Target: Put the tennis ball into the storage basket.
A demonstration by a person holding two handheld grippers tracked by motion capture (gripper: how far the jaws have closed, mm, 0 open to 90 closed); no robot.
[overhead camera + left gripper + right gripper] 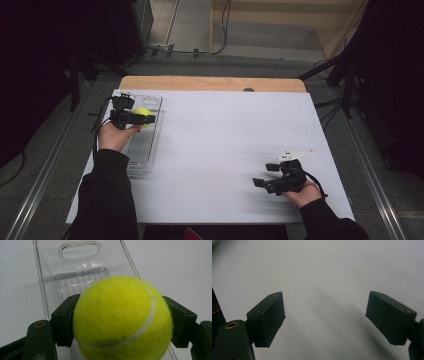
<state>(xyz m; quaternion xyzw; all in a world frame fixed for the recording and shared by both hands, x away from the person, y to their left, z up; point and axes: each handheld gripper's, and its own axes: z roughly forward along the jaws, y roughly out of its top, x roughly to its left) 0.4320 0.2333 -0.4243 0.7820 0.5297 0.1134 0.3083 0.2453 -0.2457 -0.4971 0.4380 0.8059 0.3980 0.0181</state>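
A yellow-green tennis ball (142, 112) sits between the jaws of my left gripper (144, 118), which is shut on it at the far left of the table. In the left gripper view both black pads (65, 320) press the sides of the tennis ball (122, 315), held just above a clear plastic tray (41, 277). The tray (145, 155) lies lengthwise along the table's left edge. My right gripper (265, 175) rests near the front right, pointing left. Its jaws stand open over bare white table (319, 272) in the right gripper view, with nothing between the right gripper's (325, 317) pads.
A white sheet (225, 130) covers the table, with a strip of bare wood (210, 83) along the far edge. Dark equipment and cables stand on the floor around the table. The tray has a handle cut-out (79, 250) at its far end.
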